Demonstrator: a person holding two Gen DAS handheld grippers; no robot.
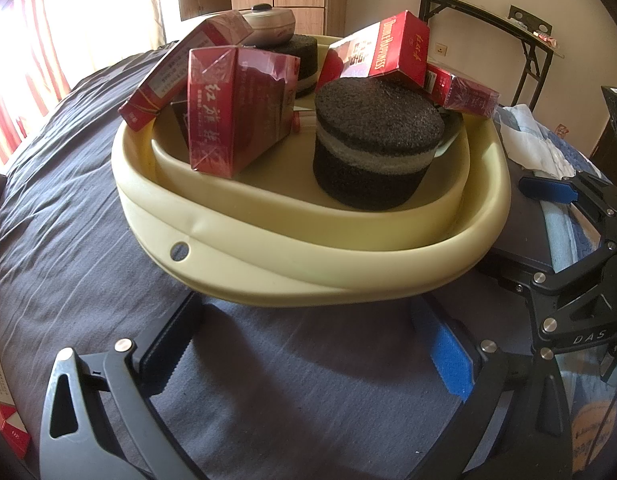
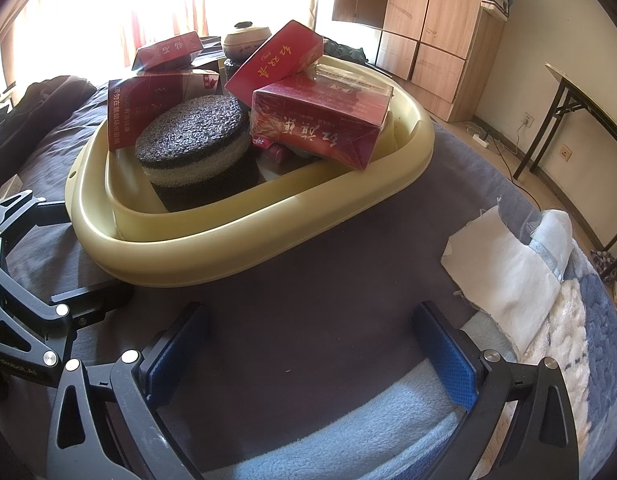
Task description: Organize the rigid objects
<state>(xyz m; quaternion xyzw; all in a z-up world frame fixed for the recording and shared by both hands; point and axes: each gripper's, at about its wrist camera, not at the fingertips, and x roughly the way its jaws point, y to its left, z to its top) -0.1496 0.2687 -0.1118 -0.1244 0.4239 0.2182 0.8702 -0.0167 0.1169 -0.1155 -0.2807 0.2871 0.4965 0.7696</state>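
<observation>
Bed: covered by a dark grey sheet, creased, filling most of both views.
Basin: a cream plastic basin sits directly on the sheet, near the middle of the bed.
White cloth: a white cloth piece lies flat toward the bed's right edge, apart from the basin.
Blanket: a light blue fleece blanket lies at the bed's near edge.

Both wrist views look low and near at the shared basin; from adjacent sides
</observation>
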